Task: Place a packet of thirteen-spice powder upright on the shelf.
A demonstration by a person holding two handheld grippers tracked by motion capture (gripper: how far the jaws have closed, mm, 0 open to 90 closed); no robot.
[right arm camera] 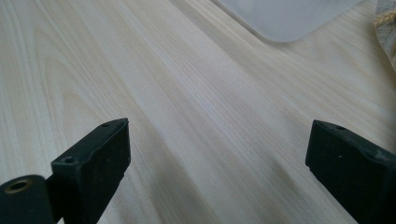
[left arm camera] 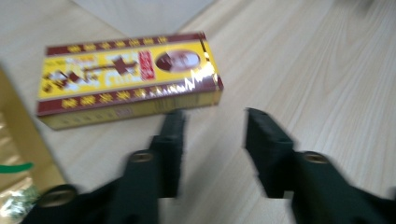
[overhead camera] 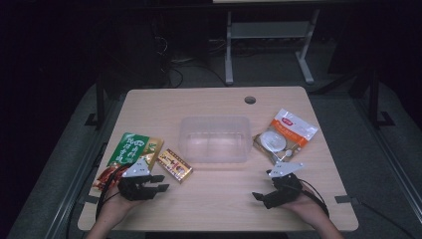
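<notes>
The left gripper view is blurred — the left tool (left arm camera: 212, 135), jaws parted and empty, sits just short of a yellow-and-maroon flat carton (left arm camera: 126, 84). The right tool (right arm camera: 217, 154) gapes wide over the bare pale wooden worktop (right arm camera: 187, 93), a clear plastic tub (overhead camera: 215, 139) ahead — dark room beyond.

Print covers the yellow box (left arm camera: 126, 84) and the green packet (overhead camera: 130, 148), but it is too blurred to read.

The flat yellow-and-maroon cardboard box (left arm camera: 128, 84) lies just ahead of the left gripper (left arm camera: 215, 140), toward its left. The clear rectangular plastic tub (overhead camera: 215, 138) sits farther ahead, between both grippers' lines. The white-and-orange snack pouch (overhead camera: 284, 135) lies just beyond the right gripper (overhead camera: 263, 195).
</notes>
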